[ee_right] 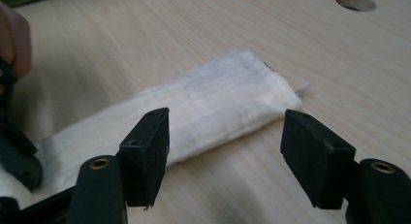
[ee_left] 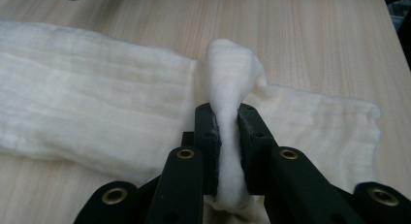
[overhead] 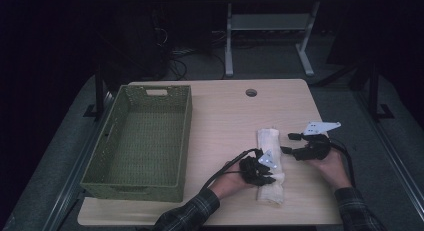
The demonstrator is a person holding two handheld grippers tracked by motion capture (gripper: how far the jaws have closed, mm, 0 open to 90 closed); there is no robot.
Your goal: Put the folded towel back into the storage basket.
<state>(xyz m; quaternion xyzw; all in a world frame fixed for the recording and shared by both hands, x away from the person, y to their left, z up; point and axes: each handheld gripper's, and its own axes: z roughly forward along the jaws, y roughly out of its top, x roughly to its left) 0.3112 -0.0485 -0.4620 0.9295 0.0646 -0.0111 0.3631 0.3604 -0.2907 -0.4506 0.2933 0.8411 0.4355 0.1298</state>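
Now | left gripper (ee_left: 227, 122) pinches cloth (ee_left: 97, 112) fold | right gripper (ee_right: 225, 151) beside cloth, agape

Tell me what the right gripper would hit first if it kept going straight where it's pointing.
Probably the folded white cloth: the right gripper stands open just short of its far end, aimed at it, though depth is hard to judge.

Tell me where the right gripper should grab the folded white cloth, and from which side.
Take the far short end of the folded white cloth, coming in from its right long edge. The right gripper already stands open beside it there, and the left gripper has the near end pinched into a ridge, so that end is probably free.
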